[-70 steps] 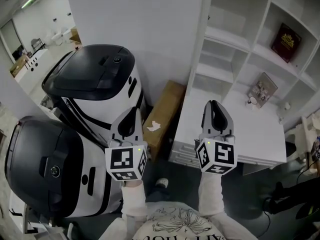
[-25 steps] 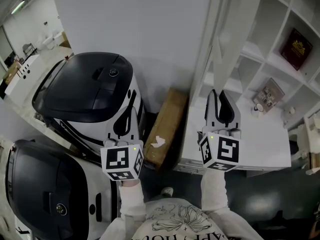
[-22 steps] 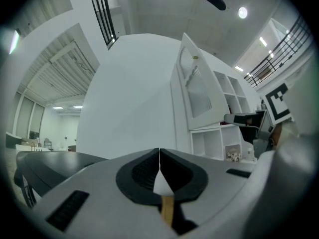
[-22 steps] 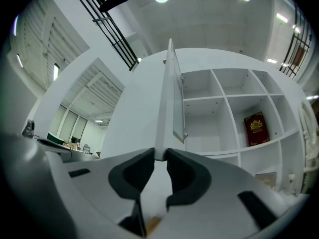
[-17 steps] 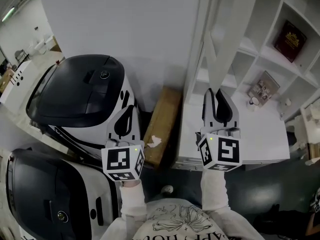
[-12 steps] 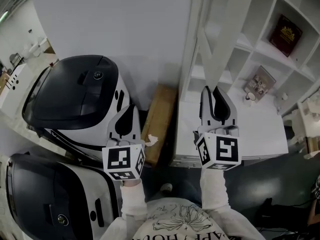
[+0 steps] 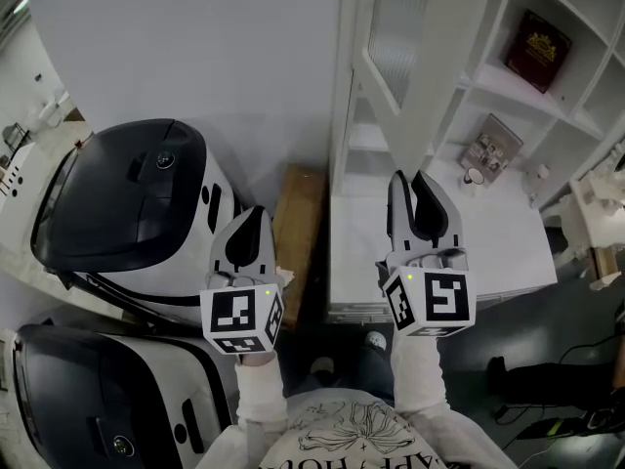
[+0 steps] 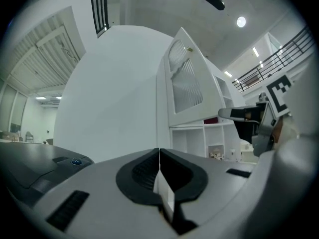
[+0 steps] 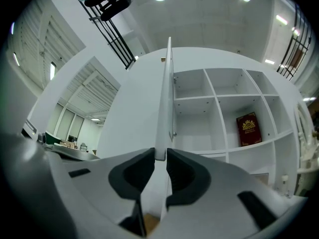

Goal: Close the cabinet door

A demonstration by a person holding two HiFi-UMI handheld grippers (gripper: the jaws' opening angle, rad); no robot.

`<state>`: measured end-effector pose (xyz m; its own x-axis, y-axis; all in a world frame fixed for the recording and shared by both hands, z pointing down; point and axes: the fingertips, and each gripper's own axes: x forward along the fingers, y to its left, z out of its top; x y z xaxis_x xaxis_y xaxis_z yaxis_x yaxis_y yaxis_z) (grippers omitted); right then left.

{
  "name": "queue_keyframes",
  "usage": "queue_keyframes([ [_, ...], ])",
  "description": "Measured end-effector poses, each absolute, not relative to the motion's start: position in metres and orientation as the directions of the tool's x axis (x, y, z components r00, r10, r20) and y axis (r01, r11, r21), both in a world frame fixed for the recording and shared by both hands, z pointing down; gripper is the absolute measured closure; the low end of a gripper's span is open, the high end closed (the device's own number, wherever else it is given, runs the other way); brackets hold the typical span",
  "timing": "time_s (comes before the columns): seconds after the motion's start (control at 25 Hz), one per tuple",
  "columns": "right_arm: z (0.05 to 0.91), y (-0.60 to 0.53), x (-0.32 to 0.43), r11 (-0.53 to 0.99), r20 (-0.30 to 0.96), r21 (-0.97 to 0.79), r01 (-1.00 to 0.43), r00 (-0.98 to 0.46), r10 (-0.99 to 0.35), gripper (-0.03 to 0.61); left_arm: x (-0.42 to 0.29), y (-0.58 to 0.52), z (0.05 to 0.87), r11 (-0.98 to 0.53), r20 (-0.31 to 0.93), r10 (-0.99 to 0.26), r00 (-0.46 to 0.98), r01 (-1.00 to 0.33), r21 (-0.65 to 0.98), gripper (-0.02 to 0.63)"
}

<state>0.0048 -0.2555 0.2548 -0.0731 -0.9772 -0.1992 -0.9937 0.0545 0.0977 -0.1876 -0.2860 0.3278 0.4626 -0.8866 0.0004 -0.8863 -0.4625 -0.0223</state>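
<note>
The right gripper point(image 9: 160, 156) has its fingers point(image 9: 133, 176) clenched on the lower edge of the cabinet door point(image 9: 167, 93), which stands edge-on between them. The left gripper point(image 8: 159, 152) has its fingers pressed together on nothing and hangs left of the cabinet. The door is white-framed with a ribbed translucent panel. It juts out towards the person from the cabinet's left side. The open shelves point(image 7: 508, 81) to its right hold a dark red book point(image 7: 533, 37). The grasp looks made, but the swing shut is not yet done.
</note>
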Motion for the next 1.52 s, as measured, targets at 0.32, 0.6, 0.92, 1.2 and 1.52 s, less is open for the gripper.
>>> queue_keyframes([
  [0.32,0.256,-0.256,0.045,0.058,-0.207,0.078,-0.995,-0.073,-0.976,0.514,-0.139,-0.297,0.333,-0.509,0.02,-0.861,0.508,-0.861,-0.023,0.609],
  [0.6,0.257,-0.258,0.069,0.104,-0.203,0.065,-0.992,-0.115,-0.972,0.514,-0.094,-0.303,0.33,-0.541,0.017,-0.841,0.54,-0.841,-0.024,0.609],
  [0.92,0.256,-0.267,0.111,0.139,-0.187,0.022,-0.99,-0.14,-0.972,0.512,-0.051,-0.314,0.324,-0.562,0.008,-0.827,0.562,-0.827,-0.024,0.609],
  [1.2,0.257,-0.278,0.142,0.195,-0.197,0.026,-0.98,-0.197,-0.961,0.508,-0.011,-0.328,0.323,-0.584,0.008,-0.812,0.584,-0.811,-0.029,0.609],
  [1.52,0.258,-0.297,0.181,0.243,-0.204,0.018,-0.97,-0.241,-0.949,0.503,0.037,-0.343,0.316,-0.615,-0.007,-0.788,0.616,-0.787,-0.044,0.609],
])
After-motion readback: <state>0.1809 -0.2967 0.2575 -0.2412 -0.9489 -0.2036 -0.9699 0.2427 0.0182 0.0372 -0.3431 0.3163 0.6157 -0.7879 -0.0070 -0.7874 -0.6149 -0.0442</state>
